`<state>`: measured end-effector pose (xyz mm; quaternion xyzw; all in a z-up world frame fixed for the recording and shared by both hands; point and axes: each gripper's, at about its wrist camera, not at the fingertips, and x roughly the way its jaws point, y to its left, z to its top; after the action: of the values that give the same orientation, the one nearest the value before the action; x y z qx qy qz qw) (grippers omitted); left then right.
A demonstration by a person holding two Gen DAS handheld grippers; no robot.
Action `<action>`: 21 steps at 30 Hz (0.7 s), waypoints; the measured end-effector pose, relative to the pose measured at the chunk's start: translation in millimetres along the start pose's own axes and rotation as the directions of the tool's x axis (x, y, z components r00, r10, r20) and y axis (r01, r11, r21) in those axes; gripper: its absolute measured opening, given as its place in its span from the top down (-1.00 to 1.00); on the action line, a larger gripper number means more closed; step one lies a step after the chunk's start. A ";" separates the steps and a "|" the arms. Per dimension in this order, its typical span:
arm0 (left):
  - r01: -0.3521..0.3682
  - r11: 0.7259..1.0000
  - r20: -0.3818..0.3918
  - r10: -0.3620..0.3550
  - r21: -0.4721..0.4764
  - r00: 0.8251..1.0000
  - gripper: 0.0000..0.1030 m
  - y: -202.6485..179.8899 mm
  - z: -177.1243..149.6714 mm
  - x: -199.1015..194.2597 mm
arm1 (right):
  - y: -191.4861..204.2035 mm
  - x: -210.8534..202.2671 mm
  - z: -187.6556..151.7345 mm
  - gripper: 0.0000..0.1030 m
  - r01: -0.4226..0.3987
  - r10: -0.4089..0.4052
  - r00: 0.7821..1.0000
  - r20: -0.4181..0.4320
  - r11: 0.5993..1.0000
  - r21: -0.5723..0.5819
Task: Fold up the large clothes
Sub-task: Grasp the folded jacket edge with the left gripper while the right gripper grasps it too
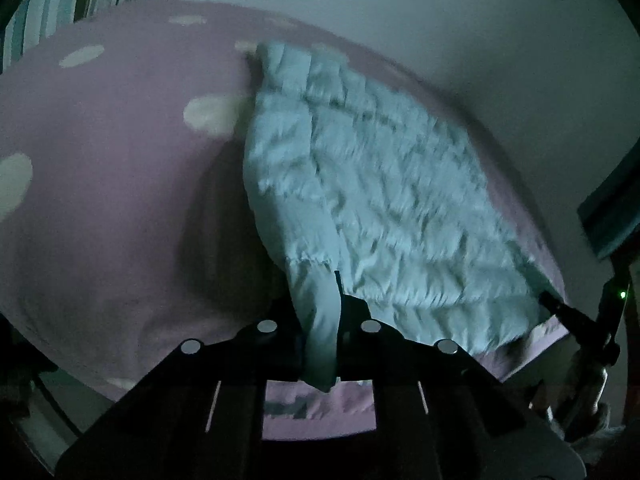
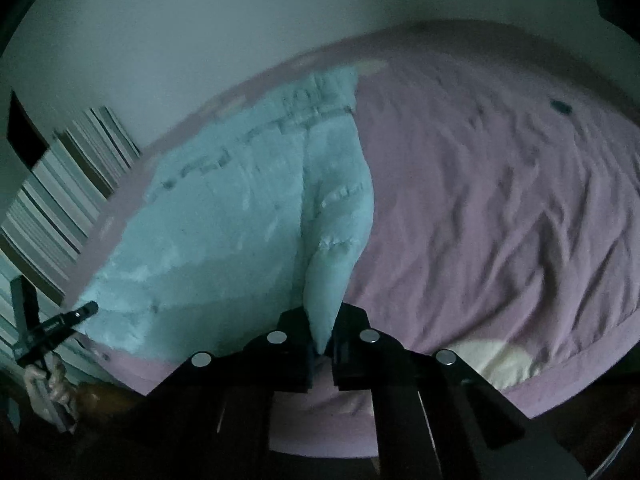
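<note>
Tech 1: Black jaw assemblies fill the lower part of both wrist views. Left gripper [image 1: 336, 320]: jaws pressed together on a hanging fold of the garment [image 1: 380, 200], which drops between the fingers as a narrow strip.

Tech 2: Confirmed. Right gripper [image 2: 322, 344]: jaws likewise pinching a tapered corner of the same garment [image 2: 240, 208]. Each finger carries round silver studs on matte black plates.

Tech 1: Describe the garment.

Tech 2: Pale, whitish fabric with a blue-green cast in the dim light. Surface is quilted or puffy, with rows of stitched, rippled channels. It is large and lies spread along the far side of the bed sheet [image 1: 100, 184], next to the wall [image 1: 400, 12]; its near edge is raised to both grippers. Detail is blurred, so I cannot tell the garment type.

Tech 1: Supporting surface?

Tech 2: Mauve bed sheet [image 2: 500, 200], soft and creased, printed with pale oval spots. Striped panels stand at the far edge of the bed. In the left wrist view the right gripper [image 1: 550, 300] appears at the garment's far corner; in the right wrist view the left gripper [image 2: 86, 310] appears at the opposite corner, with a hand [image 2: 52, 384] below it
</note>
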<state>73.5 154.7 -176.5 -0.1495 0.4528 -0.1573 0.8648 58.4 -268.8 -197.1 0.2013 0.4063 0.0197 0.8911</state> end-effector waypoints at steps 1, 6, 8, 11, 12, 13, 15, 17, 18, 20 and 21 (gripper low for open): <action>-0.002 1.000 0.027 0.002 0.007 1.000 0.84 -3.4 9.0 -5.8 | 1.7 -2.5 4.1 0.90 -0.008 0.008 1.000 0.012 1.000 0.001; 0.006 1.000 0.096 -0.006 0.006 0.995 0.85 -9.0 48.9 -11.7 | 11.1 -4.6 41.5 0.90 -0.056 0.056 0.996 0.067 0.998 -0.005; -0.004 1.000 0.122 0.003 0.012 0.993 0.85 -12.3 71.4 -6.6 | 15.5 1.4 63.8 0.90 -0.061 0.062 0.994 0.088 0.998 -0.016; -0.010 1.000 0.144 0.008 0.015 0.990 0.85 -13.9 103.4 7.7 | 19.1 15.1 95.7 0.90 -0.069 0.070 0.992 0.100 0.998 -0.012; -0.015 1.000 0.148 0.013 0.012 0.989 0.85 -13.9 115.9 15.1 | 19.2 20.3 105.9 0.90 -0.073 0.074 0.992 0.104 0.997 -0.007; -0.020 1.000 0.148 0.018 0.008 0.989 0.86 -13.5 128.0 22.5 | 19.6 27.7 118.3 0.90 -0.076 0.076 0.991 0.108 0.997 -0.002; -0.024 1.000 0.146 0.024 0.000 0.989 0.86 -12.1 147.2 36.0 | 19.0 44.1 141.6 0.90 -0.074 0.072 0.991 0.110 0.997 0.009; -0.036 0.999 0.140 0.039 -0.020 0.989 0.86 -7.0 171.2 56.0 | 17.3 66.2 165.8 0.90 -0.072 0.068 0.992 0.107 0.997 0.028; -0.041 0.999 0.136 0.045 -0.028 0.990 0.86 -4.5 181.8 65.6 | 16.5 76.0 174.4 0.90 -0.069 0.065 0.993 0.103 0.997 0.035; -0.051 0.998 0.123 0.056 -0.041 0.991 0.85 0.4 201.9 87.3 | 13.7 102.2 193.9 0.90 -0.060 0.055 0.995 0.087 0.997 0.055; -0.063 0.997 0.110 0.067 -0.045 0.992 0.85 3.4 212.1 102.6 | 13.1 112.0 200.2 0.90 -0.055 0.050 0.996 0.079 0.997 0.059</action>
<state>305.6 140.6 -137.7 -0.1610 0.4116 -0.1112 0.8901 281.6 -303.1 -154.6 0.2397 0.3664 0.0227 0.8988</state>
